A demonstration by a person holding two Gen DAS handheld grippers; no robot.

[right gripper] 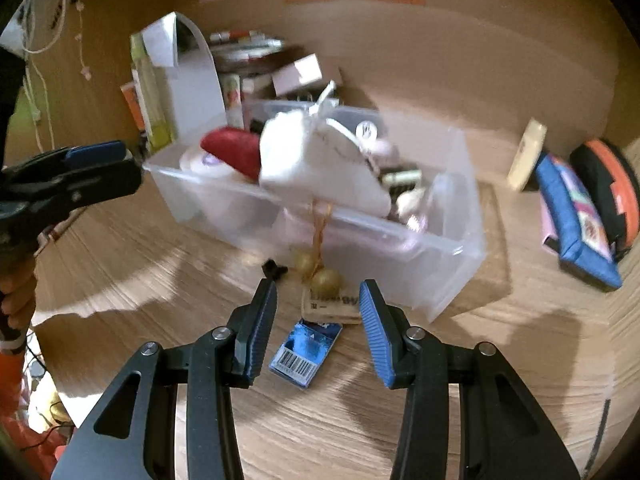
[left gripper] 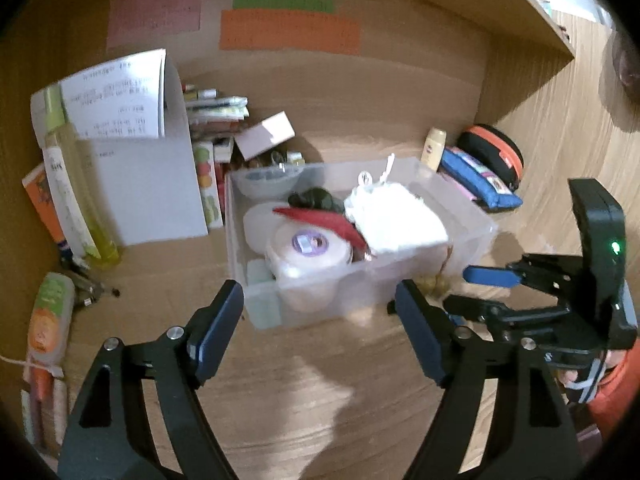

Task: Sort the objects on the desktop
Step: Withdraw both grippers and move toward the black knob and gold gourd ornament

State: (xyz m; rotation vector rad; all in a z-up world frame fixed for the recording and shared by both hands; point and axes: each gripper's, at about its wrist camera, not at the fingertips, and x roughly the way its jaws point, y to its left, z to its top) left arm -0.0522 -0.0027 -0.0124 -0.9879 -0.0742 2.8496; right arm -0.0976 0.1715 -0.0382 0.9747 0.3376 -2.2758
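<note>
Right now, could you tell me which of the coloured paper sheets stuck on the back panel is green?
The green sheet, the narrow strip directly above the orange sheet; the pink sheet is to their left.

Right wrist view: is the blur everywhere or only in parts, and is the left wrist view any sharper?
Right wrist view: the clear bin and white pouch are motion-smeared, while the right gripper stays crisp. Left wrist view: milder blur, bin contents readable, white pouch overexposed. Both views: fisheye bending, dark corners, soft shadows on the desk.
</note>
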